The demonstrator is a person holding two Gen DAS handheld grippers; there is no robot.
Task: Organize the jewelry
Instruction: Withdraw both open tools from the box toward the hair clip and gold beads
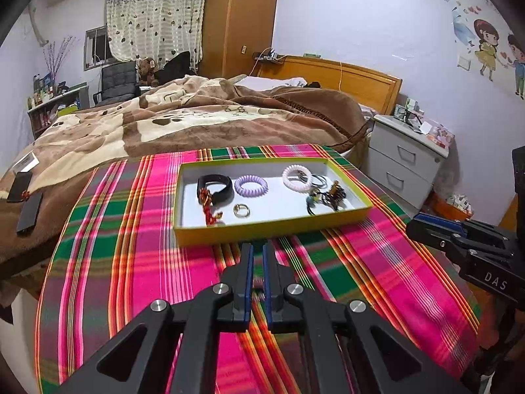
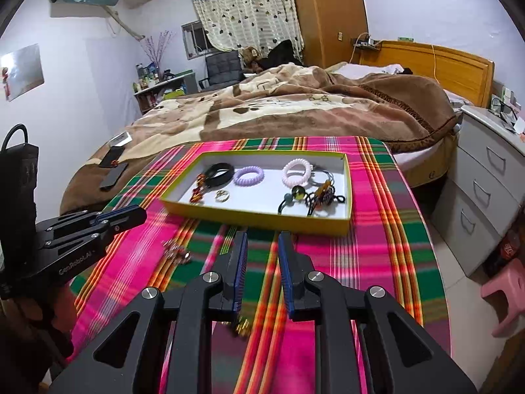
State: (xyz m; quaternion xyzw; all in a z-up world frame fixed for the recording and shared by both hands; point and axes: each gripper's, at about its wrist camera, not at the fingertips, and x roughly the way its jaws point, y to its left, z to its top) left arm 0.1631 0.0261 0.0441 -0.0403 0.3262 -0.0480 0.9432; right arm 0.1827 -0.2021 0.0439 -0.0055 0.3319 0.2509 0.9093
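Table is covered by a pink, green and orange plaid cloth (image 1: 137,262); on it sits a shallow yellow cardboard tray with a white floor (image 1: 262,226), which holds most of the jewelry. Tray contents, left to right: a black wide band bracelet (image 1: 215,188) with a red and gold beaded charm string (image 1: 208,205) draped at its near side, a lilac spiral coil hair tie (image 1: 251,186), a small gold-tone ring (image 1: 241,210) nearer the front wall, a pale pink spiral coil hair tie (image 1: 297,177), thin grey hoop bangles (image 1: 317,181) just beside it, and a tangle of black elastic ties with beads (image 1: 326,198) at the right end. Outside the tray, on the cloth: a small cluster of silver and pink beaded pieces (image 2: 177,252), blurred, near the front-left of the tray, and a small gold-coloured item (image 2: 242,327) under the right gripper's body, too blurred to identify. Left gripper (image 1: 257,249) sits just short of the tray's front wall, jaws nearly pressed together with only a slit between the blue pads, nothing in them. Right gripper (image 2: 262,239) is also just short of the tray, jaws partly spread, gap empty. Each gripper shows in the other's view, off to the side over the cloth. Behind the table: a bed with a brown and cream fleece blanket (image 2: 295,105).
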